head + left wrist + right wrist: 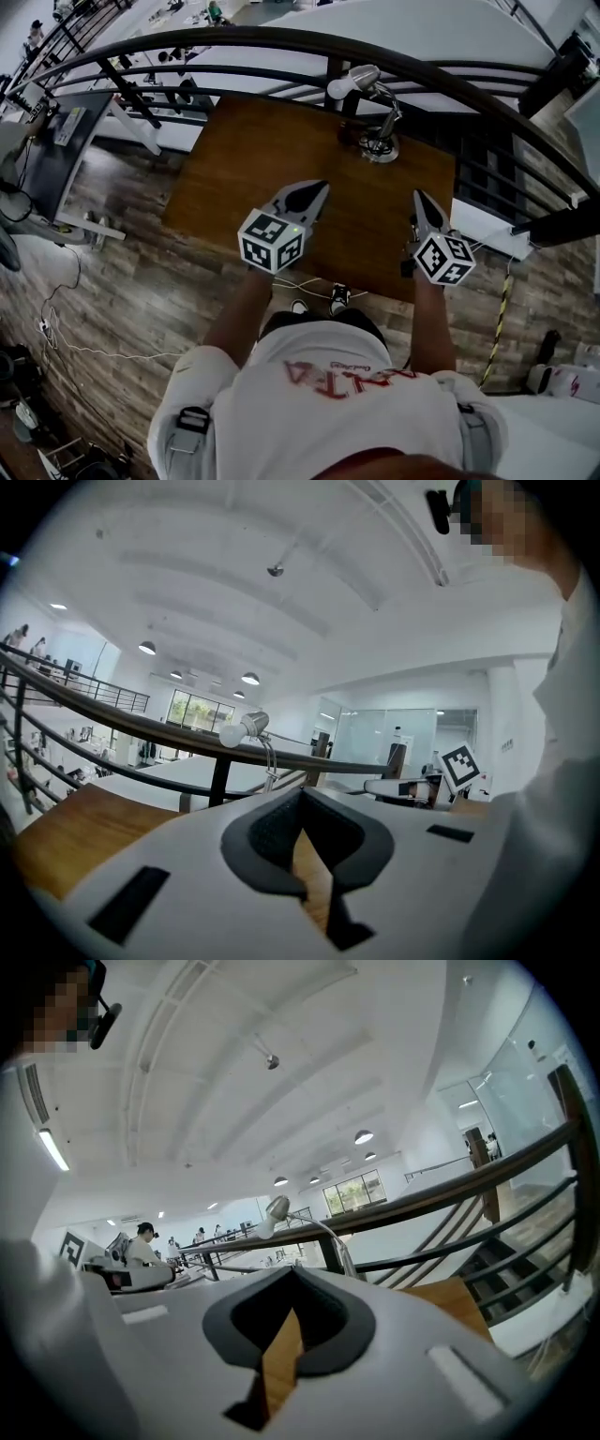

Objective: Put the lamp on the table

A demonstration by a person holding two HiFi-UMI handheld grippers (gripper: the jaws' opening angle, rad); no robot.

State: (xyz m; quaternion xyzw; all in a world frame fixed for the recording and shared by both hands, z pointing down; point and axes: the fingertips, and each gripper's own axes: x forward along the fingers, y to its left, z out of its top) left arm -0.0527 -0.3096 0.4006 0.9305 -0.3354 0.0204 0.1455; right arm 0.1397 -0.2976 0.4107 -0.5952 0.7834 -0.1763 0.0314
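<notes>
Brown wooden table (253, 159) stands against a dark curved railing (234, 37). The lamp (352, 82) stands upright near the table's far edge, just beside the railing, its head leaning left. On the near side, the left gripper (317, 189) and right gripper (419, 196) hover apart from the lamp, each with jaws pressed together on nothing.

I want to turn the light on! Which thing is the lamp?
Find the brown wooden table beside the dark curved railing. At its far edge stands the lamp. It's the only thing standing there: round silver base, bent neck, white head.
</notes>
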